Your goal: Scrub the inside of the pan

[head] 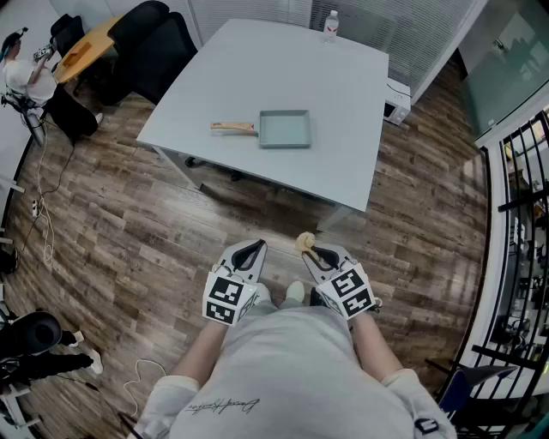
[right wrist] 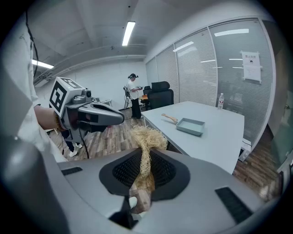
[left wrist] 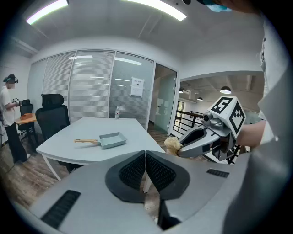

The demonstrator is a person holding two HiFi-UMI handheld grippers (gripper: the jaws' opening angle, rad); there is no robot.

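A pale green square pan (head: 285, 129) with a wooden handle (head: 233, 128) lies on the grey table (head: 343, 103), far ahead of both grippers. The same pan (left wrist: 112, 139) shows in the left gripper view, and the pan (right wrist: 191, 125) also in the right gripper view. My left gripper (head: 251, 249) hangs near my waist, shut with nothing between its pads. My right gripper (head: 309, 249) is beside it, shut on a straw-coloured fibre scrubber (head: 304, 243). The scrubber (right wrist: 146, 142) sticks out ahead of the jaws.
A water bottle (head: 331, 26) stands at the table's far edge. Black office chairs (head: 159, 47) and a person (head: 21, 73) at a wooden desk are to the far left. A black railing (head: 523, 257) runs along the right. Cables lie on the wood floor.
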